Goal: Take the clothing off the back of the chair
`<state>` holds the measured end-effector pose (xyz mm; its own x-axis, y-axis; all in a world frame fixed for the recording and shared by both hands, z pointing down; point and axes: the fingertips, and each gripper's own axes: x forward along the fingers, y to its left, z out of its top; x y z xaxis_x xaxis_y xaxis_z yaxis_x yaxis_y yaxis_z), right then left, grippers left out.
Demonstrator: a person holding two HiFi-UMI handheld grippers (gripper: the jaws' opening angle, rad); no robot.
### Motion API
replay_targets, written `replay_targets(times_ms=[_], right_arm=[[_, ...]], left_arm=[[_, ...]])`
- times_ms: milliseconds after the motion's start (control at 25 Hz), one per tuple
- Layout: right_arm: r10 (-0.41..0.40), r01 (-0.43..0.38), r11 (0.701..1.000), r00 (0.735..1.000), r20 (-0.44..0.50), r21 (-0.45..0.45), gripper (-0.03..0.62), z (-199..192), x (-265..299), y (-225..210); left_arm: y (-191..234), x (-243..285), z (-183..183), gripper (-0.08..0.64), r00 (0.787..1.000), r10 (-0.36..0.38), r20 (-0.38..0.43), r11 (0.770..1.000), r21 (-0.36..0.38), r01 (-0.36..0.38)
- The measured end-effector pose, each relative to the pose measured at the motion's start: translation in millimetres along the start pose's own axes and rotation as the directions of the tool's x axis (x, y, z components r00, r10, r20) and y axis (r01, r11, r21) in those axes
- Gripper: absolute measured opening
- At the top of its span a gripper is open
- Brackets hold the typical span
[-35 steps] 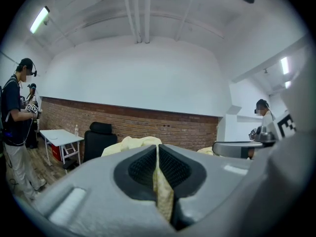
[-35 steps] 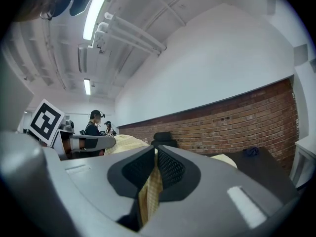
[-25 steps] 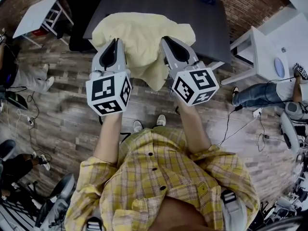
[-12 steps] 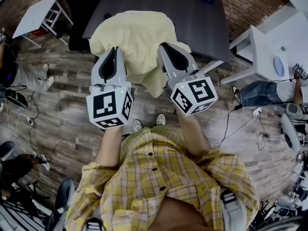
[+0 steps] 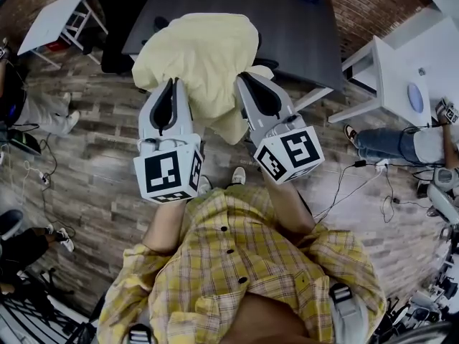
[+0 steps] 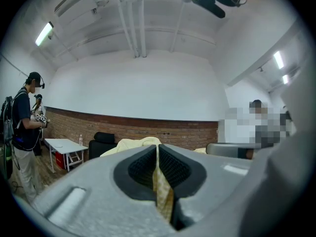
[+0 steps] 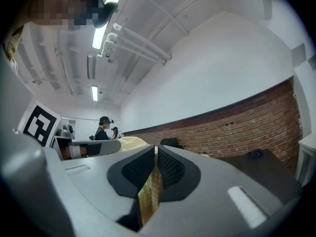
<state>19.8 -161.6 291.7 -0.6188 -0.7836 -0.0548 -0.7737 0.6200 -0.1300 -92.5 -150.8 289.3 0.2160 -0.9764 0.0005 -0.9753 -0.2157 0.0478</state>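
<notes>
A dark table (image 5: pixel 301 27) fills the background, and in front of it the pale yellow garment (image 5: pixel 201 56) hangs spread between two hand-held grippers, hiding any chair beneath. The left gripper (image 5: pixel 171 86) and right gripper (image 5: pixel 247 77) each pinch a fold of cloth, spaced apart, apparently to lift it evenly.

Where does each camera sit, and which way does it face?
Head view: on the person's head, facing steeply down at the yellow garment; shows both forearms, plaid shirt, left tool, right tool.
Left gripper view: on the left tool, facing level toward the brick wall; its jaws pinch the garment.
Right gripper view: on the right tool, facing level; likewise.
Shared: all three show the yellow garment.
</notes>
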Motion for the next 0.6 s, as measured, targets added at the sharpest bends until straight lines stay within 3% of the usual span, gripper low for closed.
replay_targets(times_ms=[600], right_arm=[[0.05, -0.05, 0.999, 0.998, 0.038, 0.009, 0.026, 15.4, -21.8, 34.0]], left_arm=[[-3.9, -37.6, 10.9, 0.015, 0.999, 0.006, 0.04, 0.999, -0.032, -0.004]])
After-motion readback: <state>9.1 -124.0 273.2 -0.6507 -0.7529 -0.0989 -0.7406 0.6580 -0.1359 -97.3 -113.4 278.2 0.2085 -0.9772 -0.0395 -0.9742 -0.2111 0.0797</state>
